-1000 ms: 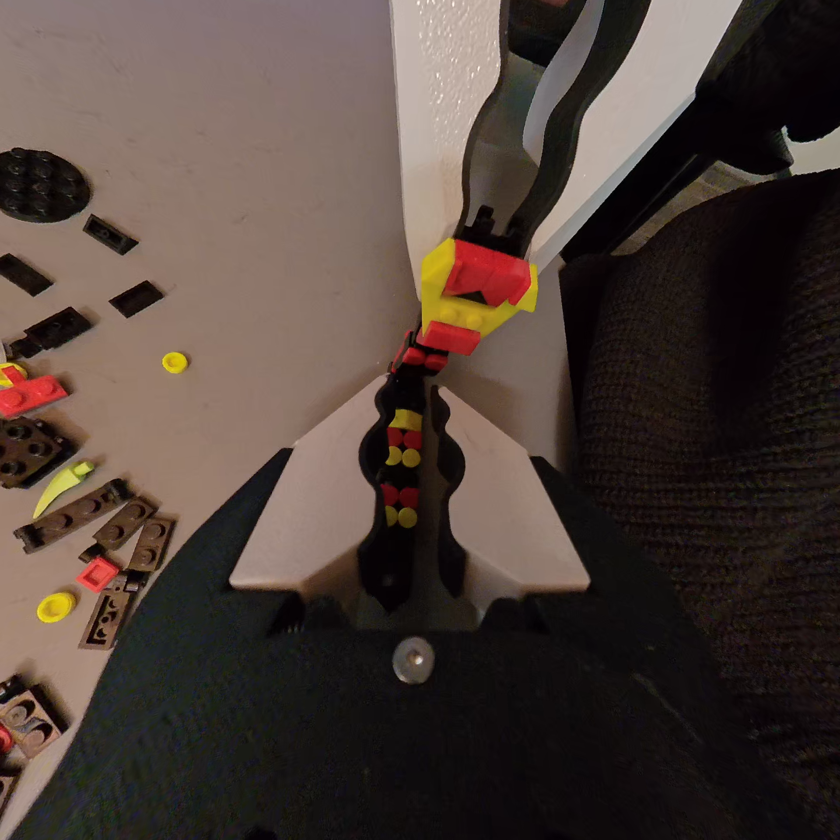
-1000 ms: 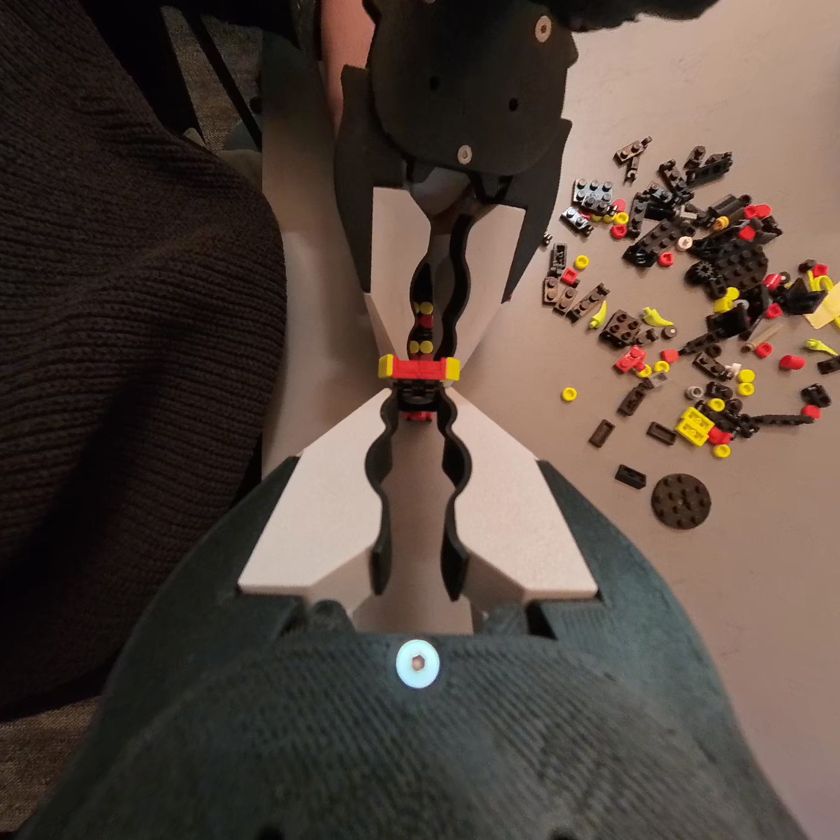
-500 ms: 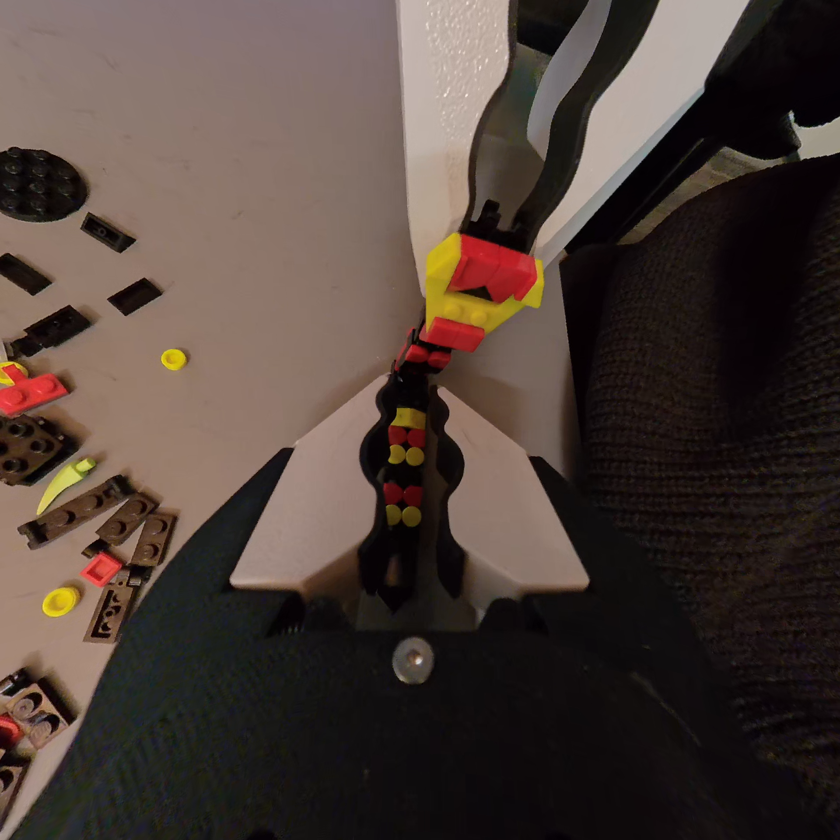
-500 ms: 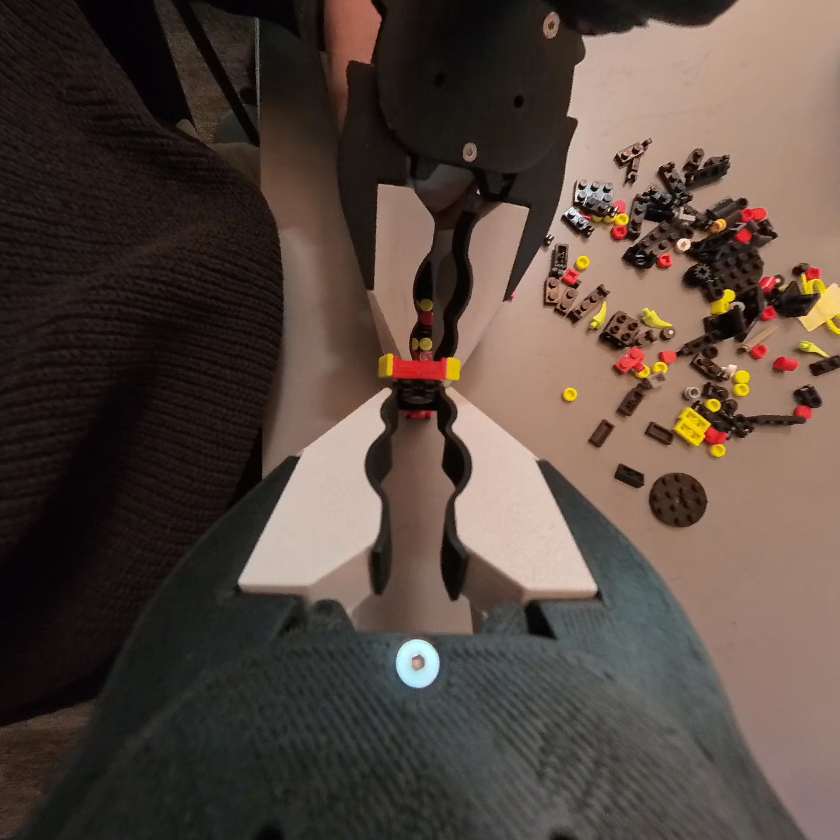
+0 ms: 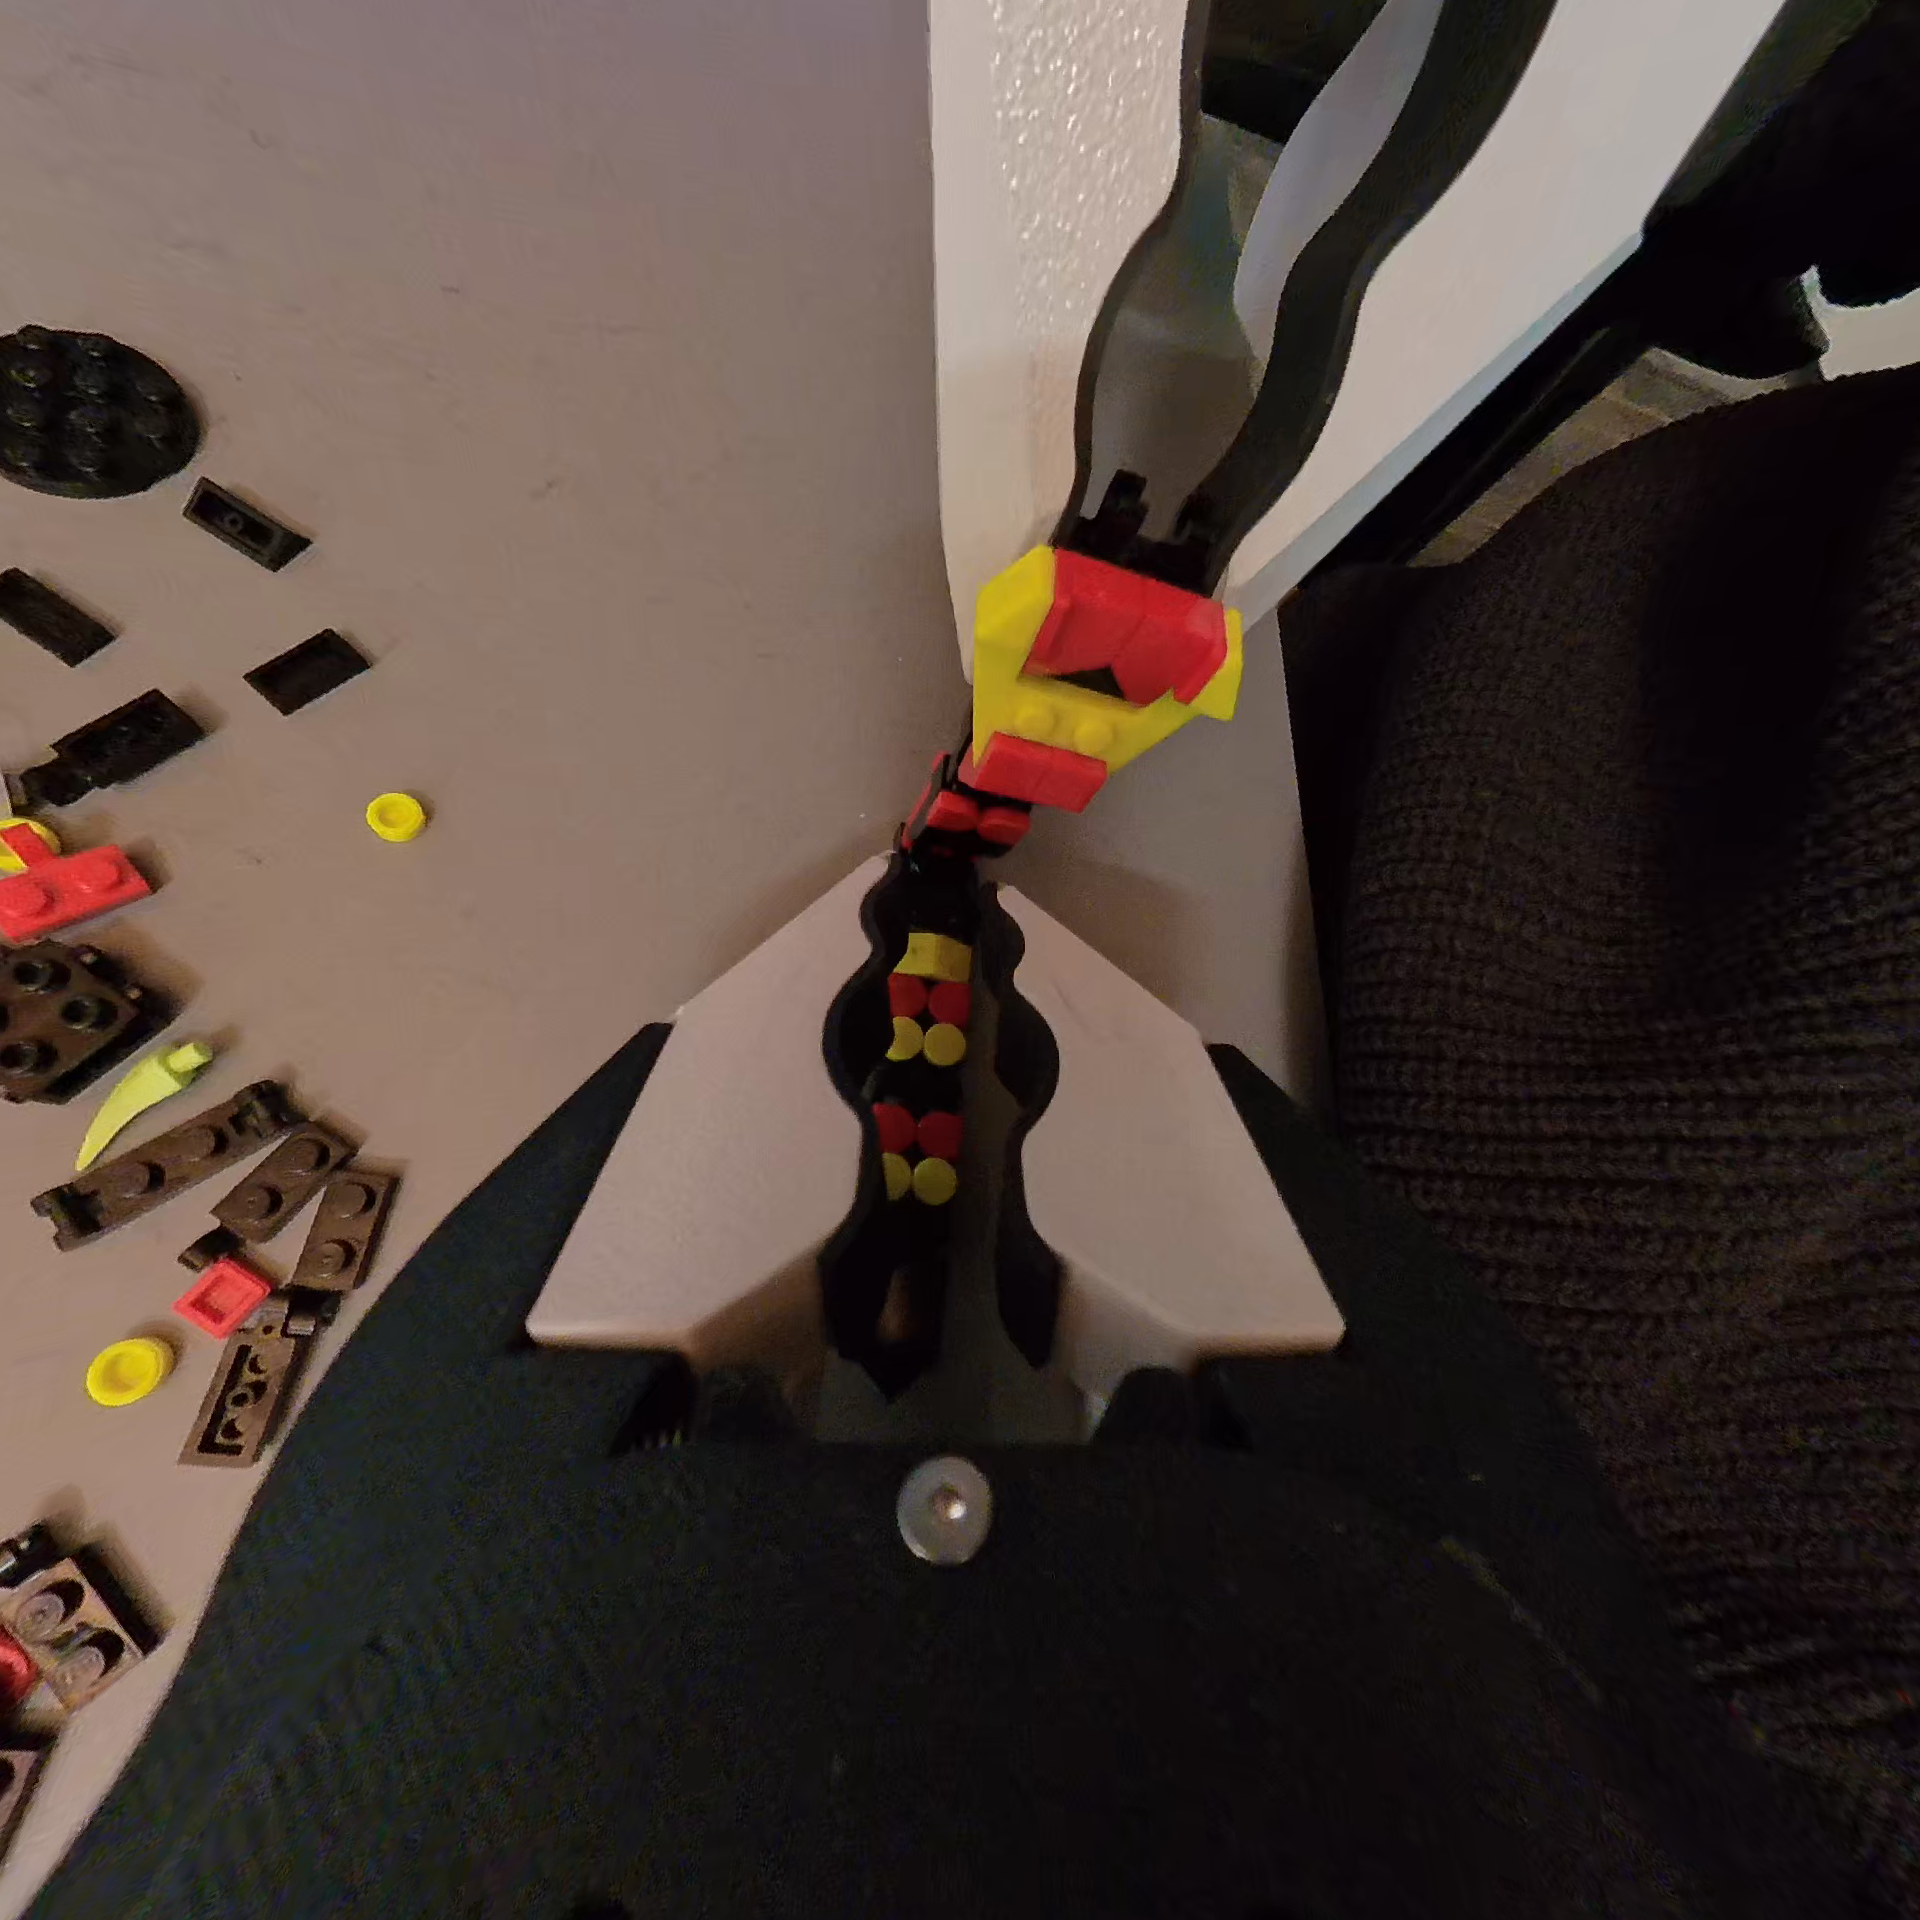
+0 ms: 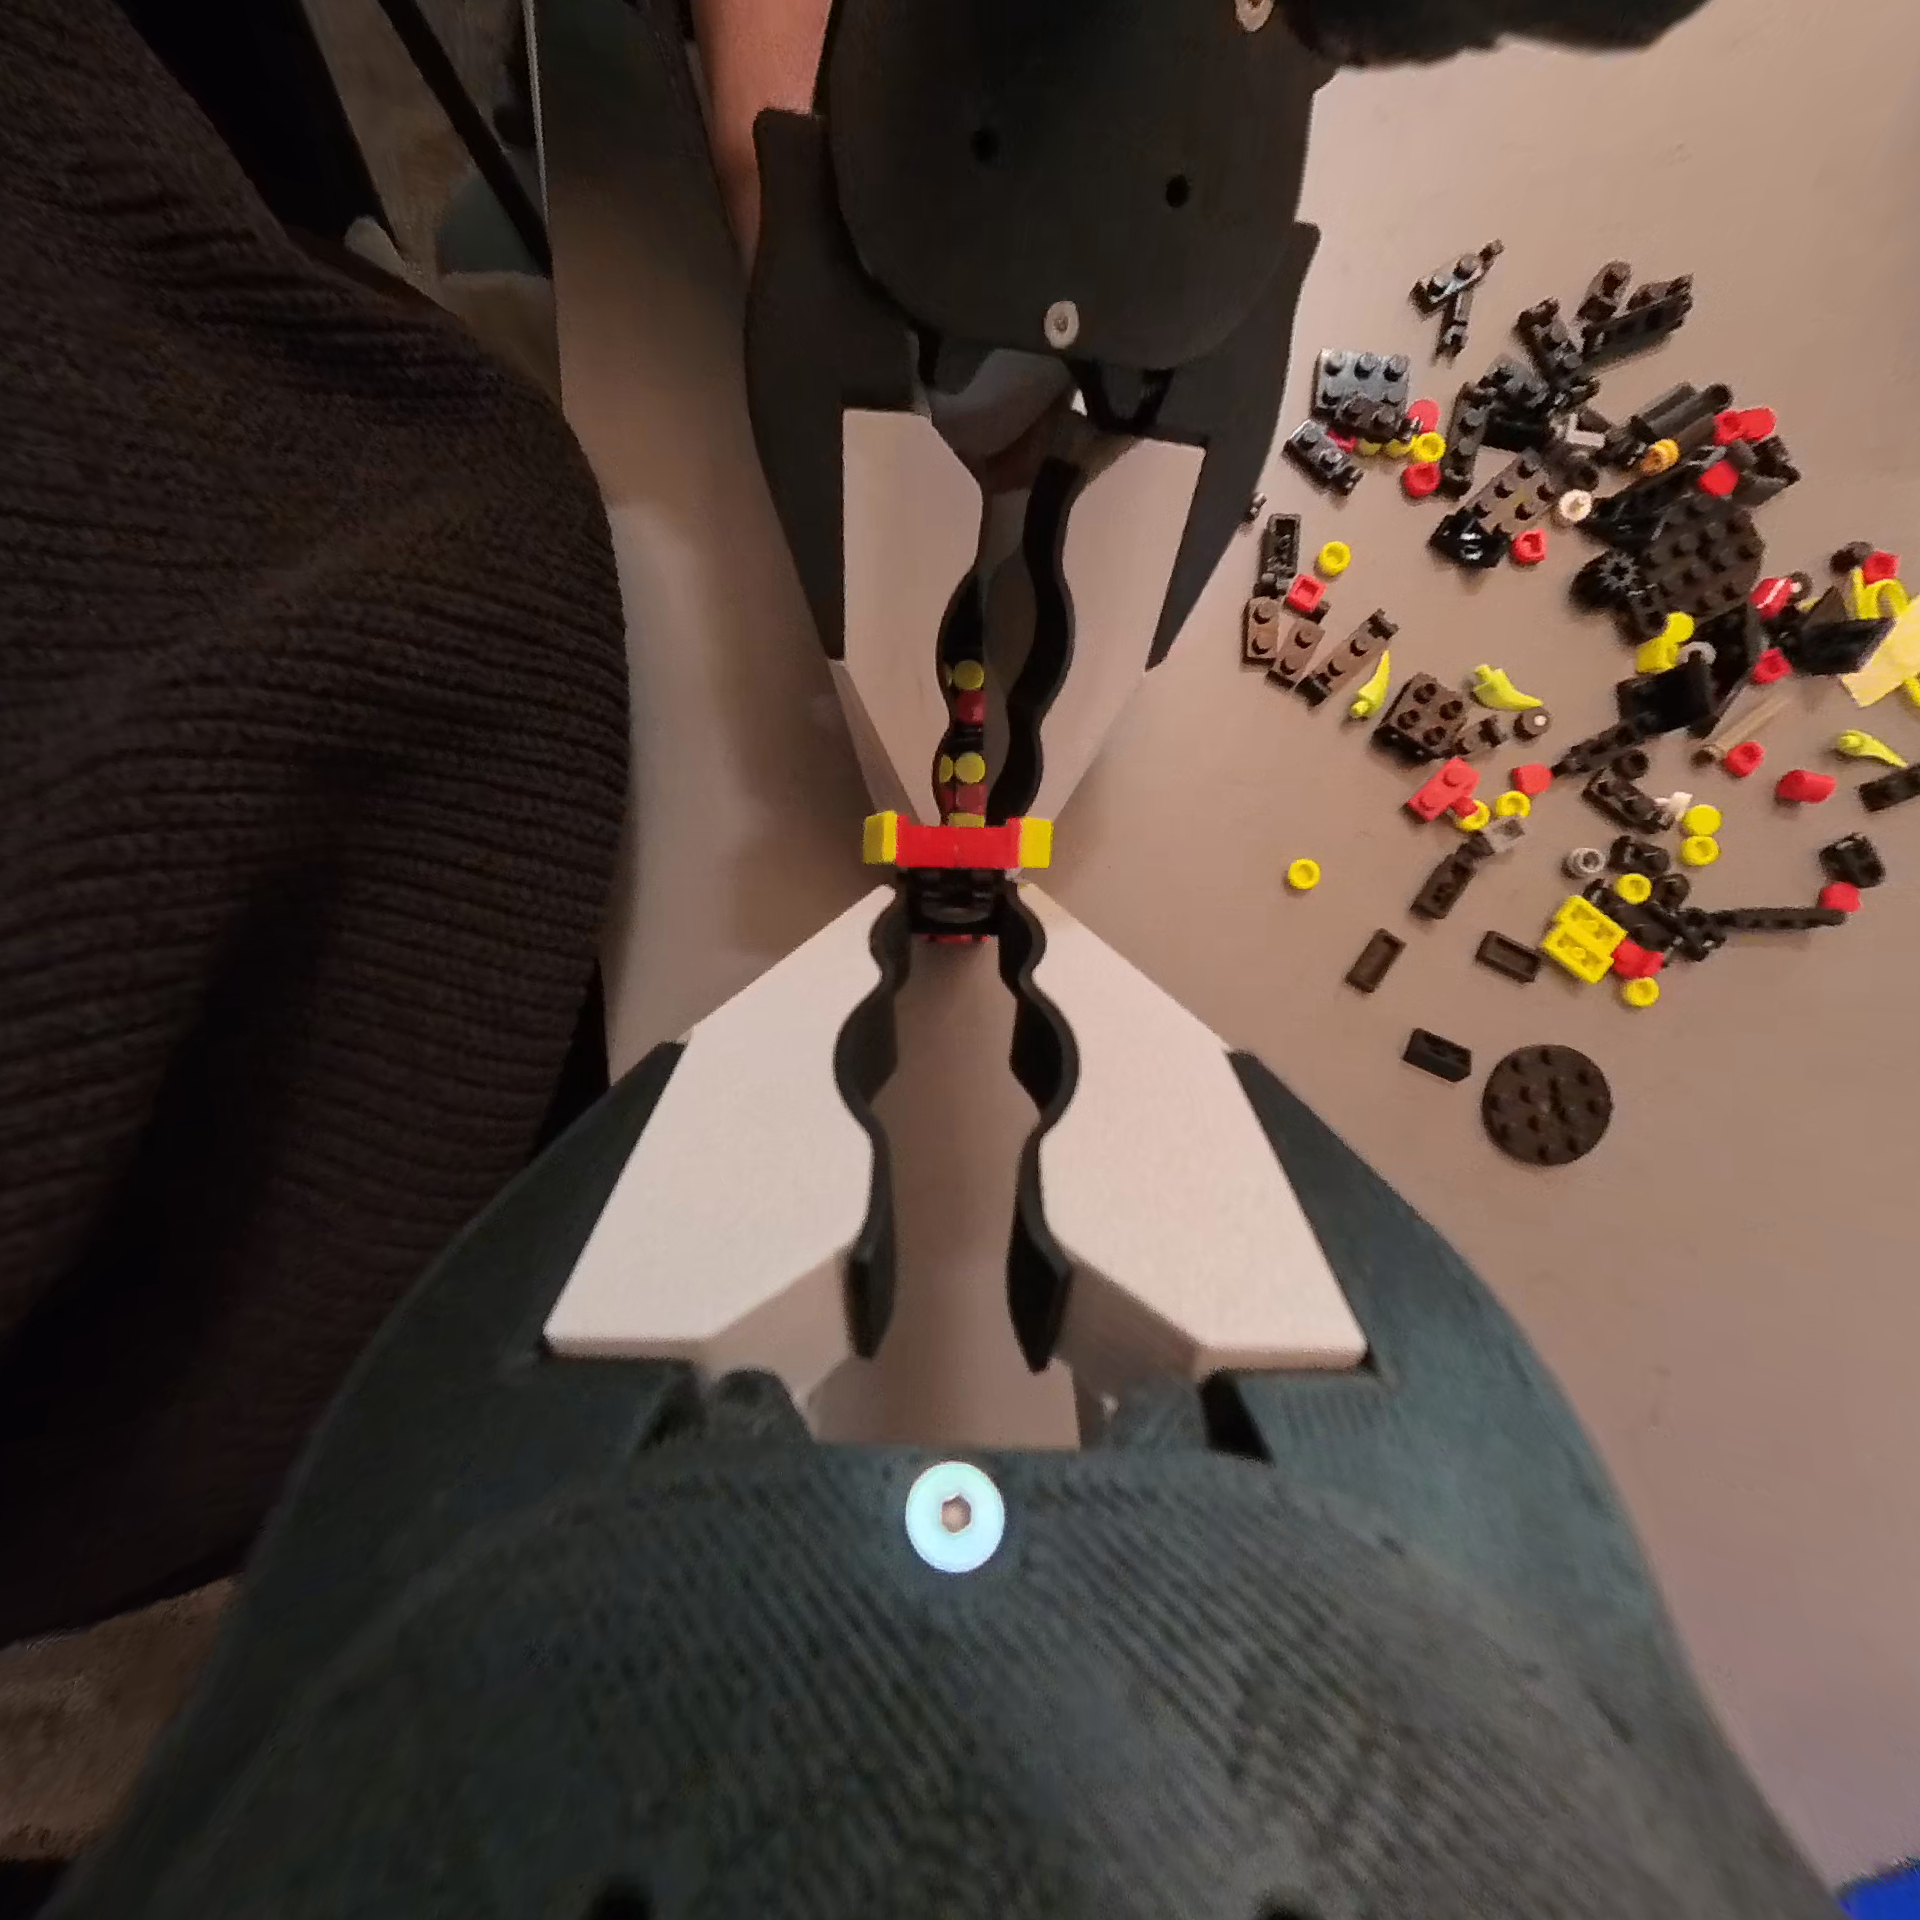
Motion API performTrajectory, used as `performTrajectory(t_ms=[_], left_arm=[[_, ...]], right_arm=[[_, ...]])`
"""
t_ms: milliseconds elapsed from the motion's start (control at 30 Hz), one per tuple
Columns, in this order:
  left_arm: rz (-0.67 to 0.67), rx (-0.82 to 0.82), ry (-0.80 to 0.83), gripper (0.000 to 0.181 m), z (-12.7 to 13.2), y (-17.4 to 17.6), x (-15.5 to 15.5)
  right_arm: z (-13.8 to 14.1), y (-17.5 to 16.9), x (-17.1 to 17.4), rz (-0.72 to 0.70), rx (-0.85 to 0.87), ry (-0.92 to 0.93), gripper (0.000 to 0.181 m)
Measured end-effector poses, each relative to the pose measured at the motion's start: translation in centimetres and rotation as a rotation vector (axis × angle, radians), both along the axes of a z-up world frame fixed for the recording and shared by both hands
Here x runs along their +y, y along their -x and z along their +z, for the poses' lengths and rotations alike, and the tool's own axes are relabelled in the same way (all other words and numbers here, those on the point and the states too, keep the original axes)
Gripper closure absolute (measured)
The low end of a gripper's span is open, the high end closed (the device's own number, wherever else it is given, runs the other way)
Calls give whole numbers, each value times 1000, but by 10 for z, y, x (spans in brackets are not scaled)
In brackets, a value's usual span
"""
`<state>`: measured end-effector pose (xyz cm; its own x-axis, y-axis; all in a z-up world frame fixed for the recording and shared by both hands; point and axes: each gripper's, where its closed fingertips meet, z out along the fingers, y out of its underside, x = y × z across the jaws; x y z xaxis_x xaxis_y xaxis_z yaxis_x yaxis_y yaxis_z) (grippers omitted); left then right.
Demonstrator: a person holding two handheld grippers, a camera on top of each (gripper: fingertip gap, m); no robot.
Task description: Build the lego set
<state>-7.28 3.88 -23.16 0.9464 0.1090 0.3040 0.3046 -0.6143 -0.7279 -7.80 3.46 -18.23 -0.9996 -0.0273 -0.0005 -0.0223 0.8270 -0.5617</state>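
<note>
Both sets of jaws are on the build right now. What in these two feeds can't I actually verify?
- Joint between the long black strip and the yellow-red head piece: both views, hidden by the bricks themselves.
- Right gripper contact faces: right wrist view, covered by the head piece.
- Loose parts pile: right wrist view, too small; cut by left wrist view's edge.

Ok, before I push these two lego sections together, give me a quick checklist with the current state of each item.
1. Left gripper shut on the black strip with red and yellow studs: ok.
2. Right gripper shut on the black end of the yellow and red head piece: ok.
3. Head piece meets the strip's red end between the two grippers: ok.
4. Joint fully seated: cannot tell; the gripper tips hide it.
5. Both sections lifted off the table: ok.
6. Loose bricks out of the way, off to one side: ok.
</note>
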Motion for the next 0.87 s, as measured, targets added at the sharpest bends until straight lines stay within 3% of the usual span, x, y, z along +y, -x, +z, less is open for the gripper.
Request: performTrajectory(t_ms=[333,600,867], left_arm=[[1,7,1,171,0,0,0],[1,6,0,170,0,-1,3],[3,-14,-5,170,0,-1,3]], right_arm=[[-1,0,-1,-17,18,-116,166],[-3,0,-2,126,-94,-193,166],[-3,2,0,157,-151,-147,166]])
